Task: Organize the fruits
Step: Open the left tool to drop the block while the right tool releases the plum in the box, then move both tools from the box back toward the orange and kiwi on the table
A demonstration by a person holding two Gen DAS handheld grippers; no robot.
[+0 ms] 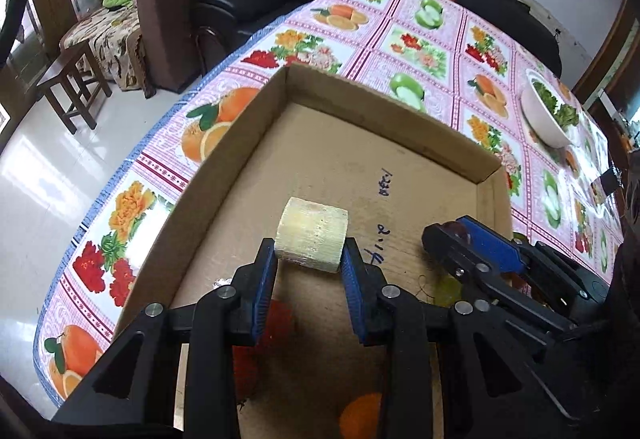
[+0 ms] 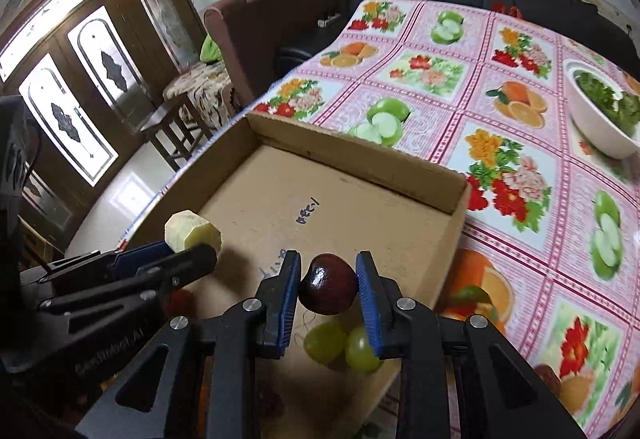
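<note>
The left gripper (image 1: 308, 263) is clamped on a pale yellow, peeled-looking cut chunk (image 1: 312, 239), faceted at its end, held above the cardboard tray (image 1: 400, 119). The right gripper (image 2: 328, 279) is clamped on a dark red, glossy cherry-like fruit (image 2: 328, 289), held over the tray's near right part. Below it two green grapes (image 2: 342, 347) lie touching each other on the tray floor; a red fruit (image 1: 280, 319) and an orange one (image 1: 360, 415) sit nearer, on the left. The step in hand looks like carrying both pieces into the tray. Next, each should come down onto bare cardboard, clear of the grapes, before the jaws part. Far right stands a white bowl of greens (image 2: 600, 143) on the fruit-print tablecloth (image 2: 520, 51).
</note>
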